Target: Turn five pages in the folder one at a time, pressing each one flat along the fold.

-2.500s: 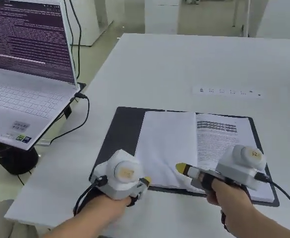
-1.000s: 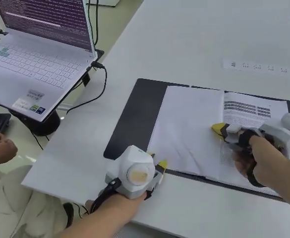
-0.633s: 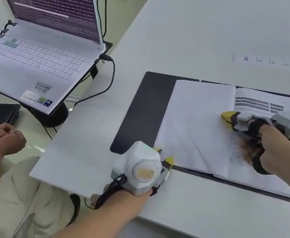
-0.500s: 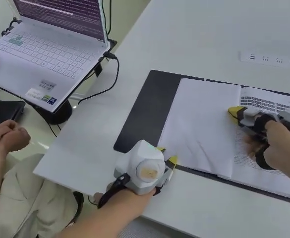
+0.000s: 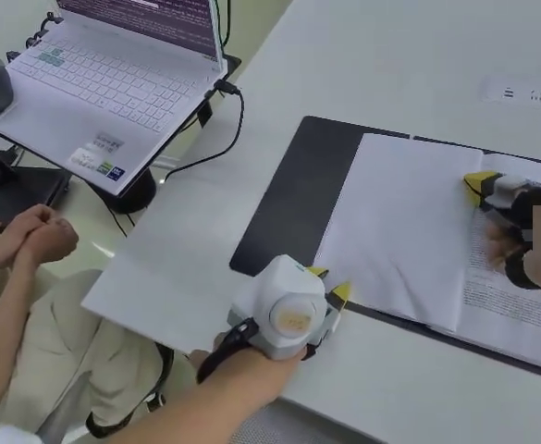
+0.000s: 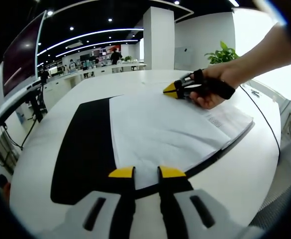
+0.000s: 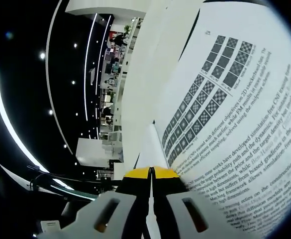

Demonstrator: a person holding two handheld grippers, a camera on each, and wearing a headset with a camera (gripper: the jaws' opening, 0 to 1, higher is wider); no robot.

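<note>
Pressing on folder (image 5: pixel 288 203) fold — right gripper (image 7: pixel 150 173) closed | left gripper (image 6: pixel 146 172) parted

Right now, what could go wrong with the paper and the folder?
1. The right gripper is shut, with its tip at the fold beside the printed page. A hard push might wrinkle or tear the paper.
2. The left gripper sits at the near edge of the blank page. It might catch and lift that page.
3. The folder lies not far from the edge of the table and might slide.

Bare table (image 5: pixel 390 55) beyond folder (image 5: pixel 293 199), laptop (image 5: pixel 113 92) at left
</note>
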